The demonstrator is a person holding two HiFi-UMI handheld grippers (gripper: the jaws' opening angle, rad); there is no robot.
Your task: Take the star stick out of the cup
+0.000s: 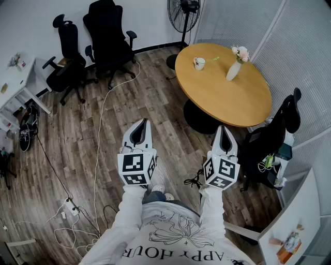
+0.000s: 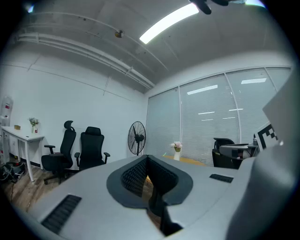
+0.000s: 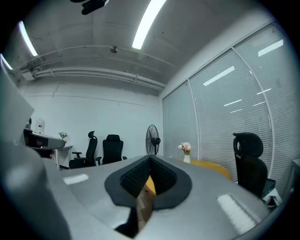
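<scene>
A white cup (image 1: 199, 63) stands on the far part of the round wooden table (image 1: 227, 98). Just right of it lies a small green-yellow thing (image 1: 215, 59), too small to name. Both grippers are held level over the wood floor, well short of the table. My left gripper (image 1: 140, 124) is shut, its tips meeting with nothing between them (image 2: 147, 157). To its right, my right gripper (image 1: 223, 128) is shut and empty as well (image 3: 151, 157). The cup does not show in either gripper view.
A white vase of pink flowers (image 1: 234, 70) stands on the table near the cup. Two black office chairs (image 1: 106, 39) and a standing fan (image 1: 184, 15) are at the back. A black chair (image 1: 274, 140) stands by the table's right. Cables and a power strip (image 1: 70, 207) lie on the floor.
</scene>
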